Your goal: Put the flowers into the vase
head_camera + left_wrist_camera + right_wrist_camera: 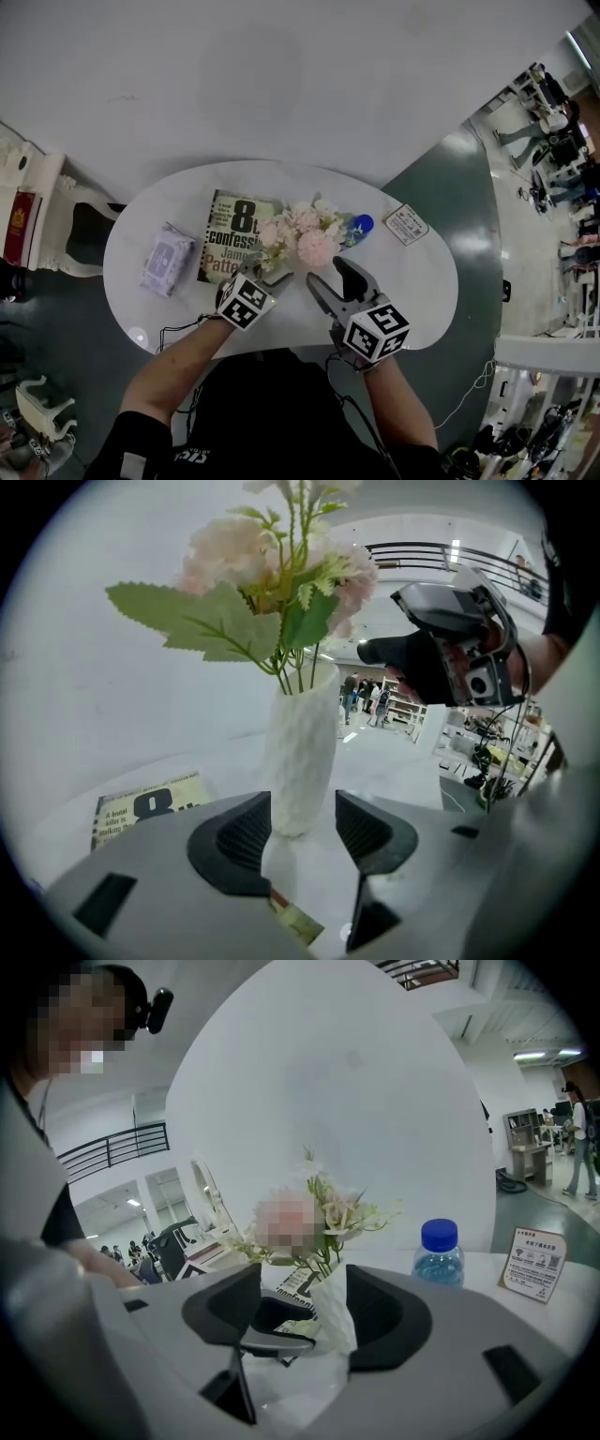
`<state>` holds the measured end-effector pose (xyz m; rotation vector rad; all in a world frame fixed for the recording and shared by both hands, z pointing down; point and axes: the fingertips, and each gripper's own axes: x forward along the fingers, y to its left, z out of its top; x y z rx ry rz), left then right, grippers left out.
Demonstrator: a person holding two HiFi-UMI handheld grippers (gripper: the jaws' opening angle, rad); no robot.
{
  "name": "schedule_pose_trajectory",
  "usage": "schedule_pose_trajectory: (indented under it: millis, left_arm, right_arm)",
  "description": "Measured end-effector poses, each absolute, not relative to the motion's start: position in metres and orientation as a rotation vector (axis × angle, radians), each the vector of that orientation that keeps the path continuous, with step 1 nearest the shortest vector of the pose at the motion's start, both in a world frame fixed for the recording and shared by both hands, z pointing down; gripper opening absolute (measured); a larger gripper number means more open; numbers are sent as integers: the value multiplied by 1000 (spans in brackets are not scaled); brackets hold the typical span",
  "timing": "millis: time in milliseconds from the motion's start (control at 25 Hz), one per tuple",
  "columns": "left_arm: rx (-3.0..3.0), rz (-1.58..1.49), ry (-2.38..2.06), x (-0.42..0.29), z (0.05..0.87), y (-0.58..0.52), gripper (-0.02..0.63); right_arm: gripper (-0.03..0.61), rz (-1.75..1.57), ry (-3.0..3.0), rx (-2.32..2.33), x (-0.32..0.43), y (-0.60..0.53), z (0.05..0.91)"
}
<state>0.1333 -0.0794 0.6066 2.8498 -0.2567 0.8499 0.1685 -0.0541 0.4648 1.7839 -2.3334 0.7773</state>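
Pink flowers [302,234] with green leaves stand in a slim white vase [300,752] at the middle of the white oval table [431,319]. My left gripper [267,277] reaches it from the near left. In the left gripper view the vase's base sits between the jaws of the left gripper [304,827]: the left pad looks to touch it and a thin gap shows at the right pad. My right gripper [330,279] is open just to the right. Through the right gripper [305,1312] I see the vase [333,1321] and the flowers [319,1213] ahead, with nothing gripped.
A book [234,236] lies left of the vase, and a pack of wipes [167,258] lies further left. A blue-capped bottle [359,226] and a small card [406,224] are on the right. A white chair [37,202] stands beyond the table's left end.
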Motion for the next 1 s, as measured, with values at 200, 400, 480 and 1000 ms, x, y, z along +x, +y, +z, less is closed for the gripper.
schedule_pose_trajectory:
  millis: [200, 400, 480, 1000]
  left_arm:
    - [2854, 844, -262, 122, 598, -75, 194]
    - [2870, 815, -252, 111, 586, -69, 163]
    - [2876, 802, -244, 106, 581, -65, 158]
    - [2915, 688, -260, 65, 541, -52, 83]
  right_arm:
    - [279, 780, -2329, 1817, 161, -49, 460]
    - [279, 789, -2331, 1838, 148, -44, 457]
    - [279, 794, -2329, 1849, 142, -42, 456]
    - [279, 750, -2318, 1923, 109, -29, 445]
